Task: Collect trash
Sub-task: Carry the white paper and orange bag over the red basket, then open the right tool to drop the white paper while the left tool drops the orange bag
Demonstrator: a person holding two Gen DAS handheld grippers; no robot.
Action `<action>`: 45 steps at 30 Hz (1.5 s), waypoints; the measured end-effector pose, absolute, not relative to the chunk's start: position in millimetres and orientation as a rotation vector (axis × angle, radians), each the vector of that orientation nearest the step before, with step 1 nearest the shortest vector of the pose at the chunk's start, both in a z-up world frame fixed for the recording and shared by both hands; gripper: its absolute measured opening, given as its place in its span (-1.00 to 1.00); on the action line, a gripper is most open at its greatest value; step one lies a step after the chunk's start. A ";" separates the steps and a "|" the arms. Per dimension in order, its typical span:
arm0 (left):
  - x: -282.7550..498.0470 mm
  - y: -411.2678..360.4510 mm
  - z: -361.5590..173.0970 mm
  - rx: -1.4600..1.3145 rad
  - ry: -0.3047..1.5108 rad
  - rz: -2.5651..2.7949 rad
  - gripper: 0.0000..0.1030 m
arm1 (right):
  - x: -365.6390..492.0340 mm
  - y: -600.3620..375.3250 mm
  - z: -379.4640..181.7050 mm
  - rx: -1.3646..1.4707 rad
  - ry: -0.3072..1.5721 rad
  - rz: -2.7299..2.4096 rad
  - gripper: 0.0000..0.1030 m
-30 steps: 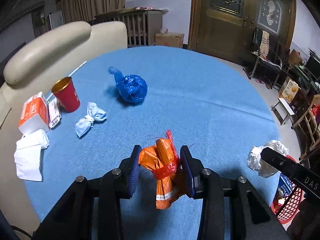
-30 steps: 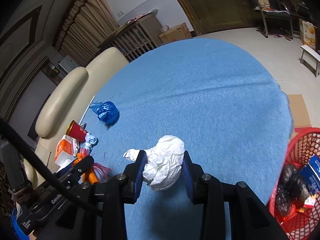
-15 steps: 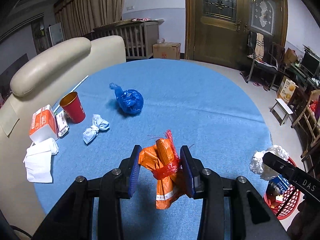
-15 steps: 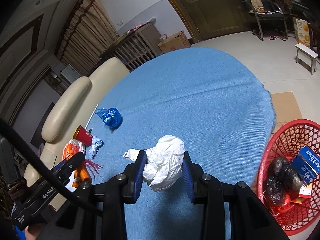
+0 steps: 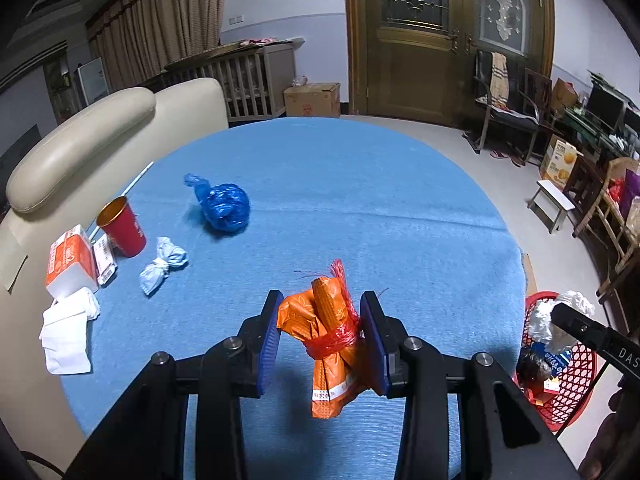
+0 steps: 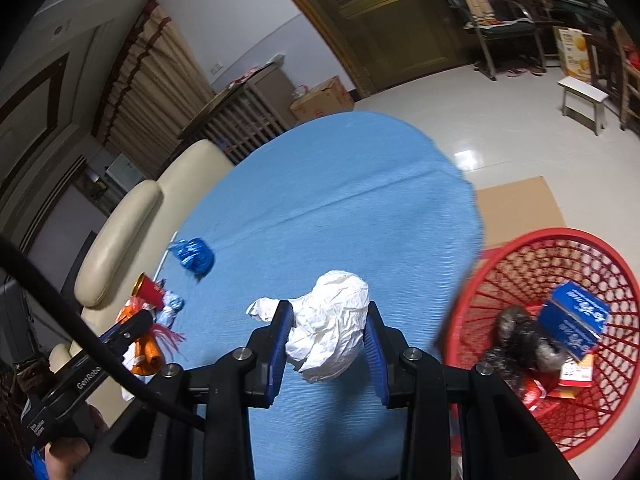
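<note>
Left wrist view: our left gripper (image 5: 323, 334) is clamped on an orange wrapper bundle (image 5: 328, 336) tied round the middle with red mesh, held above the blue table (image 5: 360, 208). Its 2 blue pads (image 5: 269, 344) press the bundle from both sides. On the table behind it lie a blue plastic bag ball (image 5: 224, 206), a pale blue knotted wad (image 5: 162, 266), a red cup (image 5: 122, 226) standing upright, an orange and white pack (image 5: 68, 258) and a white paper bag (image 5: 68, 336), all grouped toward the left edge beside a cream sofa (image 5: 80, 140).

From the right wrist view, our right gripper (image 6: 326, 342) is closed on a crumpled white paper ball (image 6: 332, 324), which bulges above the pads. It hangs over the near right edge of the table, just beside a red basket (image 6: 560, 248) on the floor. Inside the basket we see a blue box (image 6: 576, 322), a dark crumpled lump (image 6: 516, 336) and some flat packaging underneath. A sheet of cardboard (image 6: 516, 208) lies on the floor behind the basket. The left gripper shows at the left of this view, with the orange bundle in it.
</note>
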State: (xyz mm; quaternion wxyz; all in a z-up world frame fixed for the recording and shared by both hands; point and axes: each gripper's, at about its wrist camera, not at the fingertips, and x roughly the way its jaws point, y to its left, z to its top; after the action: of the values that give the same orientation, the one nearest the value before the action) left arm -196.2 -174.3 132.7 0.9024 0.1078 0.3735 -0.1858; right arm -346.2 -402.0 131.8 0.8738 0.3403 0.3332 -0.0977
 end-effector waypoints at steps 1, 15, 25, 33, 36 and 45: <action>-197.1 -178.4 131.5 0.228 0.775 -0.391 -0.21 | -351.3 -407.8 129.1 0.716 0.697 -0.218 -0.27; -216.1 -241.6 114.4 0.314 0.800 -0.499 -0.21 | -419.1 -488.5 94.5 0.812 0.701 -0.404 -0.27; -244.1 -297.9 112.4 0.355 0.800 -0.640 -0.21 | -452.7 -519.6 82.7 0.803 0.717 -0.523 -0.27; -264.9 -335.2 106.0 0.399 0.806 -0.743 -0.21 | -461.3 -529.4 65.5 0.796 0.779 -0.566 -0.27; -269.9 -346.9 104.3 0.409 0.812 -0.769 -0.21 | -459.9 -532.5 54.9 0.800 0.833 -0.577 -0.02; -284.6 -380.8 91.7 0.457 0.832 -0.841 -0.21 | -478.3 -548.2 54.8 0.830 0.801 -0.624 0.48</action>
State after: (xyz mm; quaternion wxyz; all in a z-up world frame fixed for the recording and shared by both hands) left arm -284.6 -380.8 91.7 0.8056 0.2135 0.3889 -0.3928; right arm -478.3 -548.2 54.8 0.7926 0.3859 0.3725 -0.2900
